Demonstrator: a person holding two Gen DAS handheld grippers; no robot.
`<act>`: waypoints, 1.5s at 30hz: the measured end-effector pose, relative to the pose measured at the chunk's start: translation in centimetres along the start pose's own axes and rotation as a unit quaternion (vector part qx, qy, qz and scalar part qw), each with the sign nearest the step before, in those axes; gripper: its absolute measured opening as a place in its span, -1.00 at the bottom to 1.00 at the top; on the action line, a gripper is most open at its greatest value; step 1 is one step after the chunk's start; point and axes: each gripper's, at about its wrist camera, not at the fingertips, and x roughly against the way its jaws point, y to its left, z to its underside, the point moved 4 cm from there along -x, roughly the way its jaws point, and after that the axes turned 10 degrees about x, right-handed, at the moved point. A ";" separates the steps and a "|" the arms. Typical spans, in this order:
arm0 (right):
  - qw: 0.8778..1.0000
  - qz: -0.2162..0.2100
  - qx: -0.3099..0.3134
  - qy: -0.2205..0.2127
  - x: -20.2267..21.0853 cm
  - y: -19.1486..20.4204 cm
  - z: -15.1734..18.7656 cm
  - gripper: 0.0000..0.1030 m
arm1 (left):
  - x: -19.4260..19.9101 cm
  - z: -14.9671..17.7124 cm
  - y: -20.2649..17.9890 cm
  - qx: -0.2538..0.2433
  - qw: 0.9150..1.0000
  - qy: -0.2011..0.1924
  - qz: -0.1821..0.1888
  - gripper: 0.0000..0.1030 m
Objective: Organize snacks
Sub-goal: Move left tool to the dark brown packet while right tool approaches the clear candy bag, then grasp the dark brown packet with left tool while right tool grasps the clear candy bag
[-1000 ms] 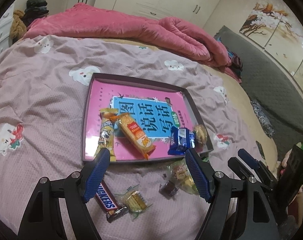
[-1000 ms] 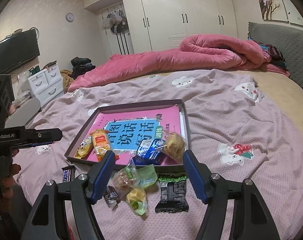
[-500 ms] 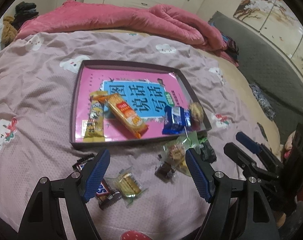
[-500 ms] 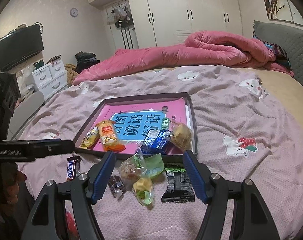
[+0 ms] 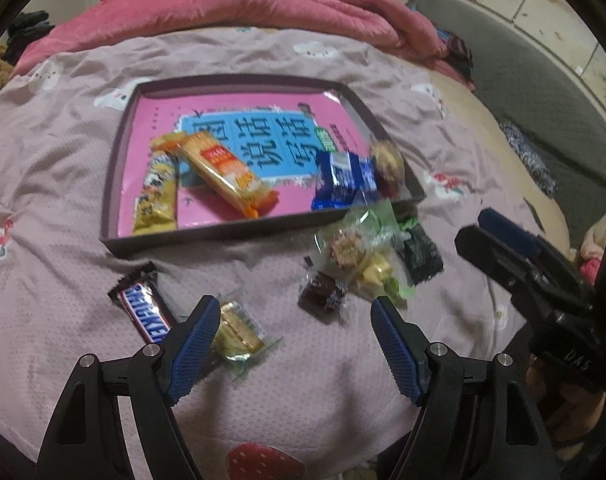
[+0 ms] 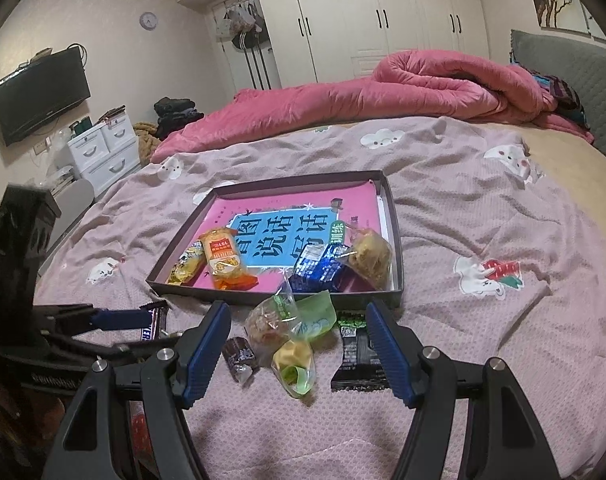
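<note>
- Just past its left fingertip, the left gripper (image 5: 293, 312), wide open and empty, has a clear-wrapped gold candy (image 5: 239, 330).
- Right gripper (image 6: 299, 320) also open, holding nothing, with clear green-tinted snack bags (image 6: 291, 332) between its fingers.

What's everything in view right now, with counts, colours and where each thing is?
tray: 1, dark rim, pink book cover as floor, on bedspread
snacks in tray: 4, yellow, orange, blue, golden-brown
Snickers bar: 1, brown, bedspread, left of tray front
gold candy: 1, clear wrapper, by left gripper
clear green bags: 2, before tray
small dark candy: 1
black-green packet: 1
quilt: 1, pink, far side
left gripper: blue fingers, open
right gripper: blue fingers, open
</note>
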 end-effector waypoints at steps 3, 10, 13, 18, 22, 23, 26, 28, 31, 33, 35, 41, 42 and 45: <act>1.000 -0.004 -0.003 0.005 -0.2 -0.1 0.2 0.35 | -0.7 0.4 -0.1 -0.005 1.000 0.008 -0.003 0.53; 1.000 -0.018 0.000 0.015 -1.0 0.2 0.6 0.35 | -2.4 0.8 -0.6 -0.022 0.999 0.027 -0.010 0.53; 1.000 -0.024 0.005 0.016 -1.3 0.5 0.7 0.35 | -3.0 0.8 -0.9 -0.030 0.999 0.030 -0.007 0.53; 0.999 -0.041 0.005 0.016 -1.8 0.4 0.8 0.35 | -4.1 0.5 -1.5 -0.027 0.999 0.042 0.014 0.53; 0.998 -0.054 0.006 0.025 -2.4 0.3 0.8 0.34 | -4.8 0.2 -1.6 -0.026 0.998 0.046 0.021 0.51; 0.998 -0.061 0.005 0.028 -2.6 0.3 0.9 0.31 | -4.9 0.1 -1.6 -0.026 0.998 0.046 0.022 0.48; 0.997 -0.072 0.006 0.034 -3.3 0.4 0.8 0.20 | -5.5 -0.2 -1.7 -0.029 0.998 0.050 0.028 0.26; 0.996 -0.078 0.006 0.038 -3.5 0.4 0.8 0.17 | -6.1 -0.3 -1.7 -0.031 0.998 0.054 0.031 0.06; 0.995 -0.088 0.006 0.046 -4.3 0.4 0.8 0.13 | -6.7 -0.2 -1.7 -0.031 0.997 0.062 0.037 -0.10; 0.995 -0.087 0.007 0.050 -4.7 0.4 0.7 0.11 | -6.9 -0.3 -1.7 -0.034 0.997 0.062 0.038 -0.15; 0.994 -0.090 0.007 0.056 -5.3 0.4 0.7 0.11 | -7.1 -0.3 -1.7 -0.035 0.997 0.061 0.039 -0.20; 0.992 -0.101 0.013 0.072 -7.0 0.6 0.4 0.00 | -7.1 -0.3 -1.6 -0.035 0.997 0.060 0.044 -0.23; 0.992 -0.104 0.017 0.075 -7.2 0.7 0.4 -0.04 | -7.0 -0.2 -1.5 -0.036 0.997 0.060 0.044 -0.23; 0.989 -0.113 0.030 0.087 -7.9 1.4 0.6 -0.11 | -6.8 0.0 -1.2 -0.034 0.996 0.061 0.048 -0.24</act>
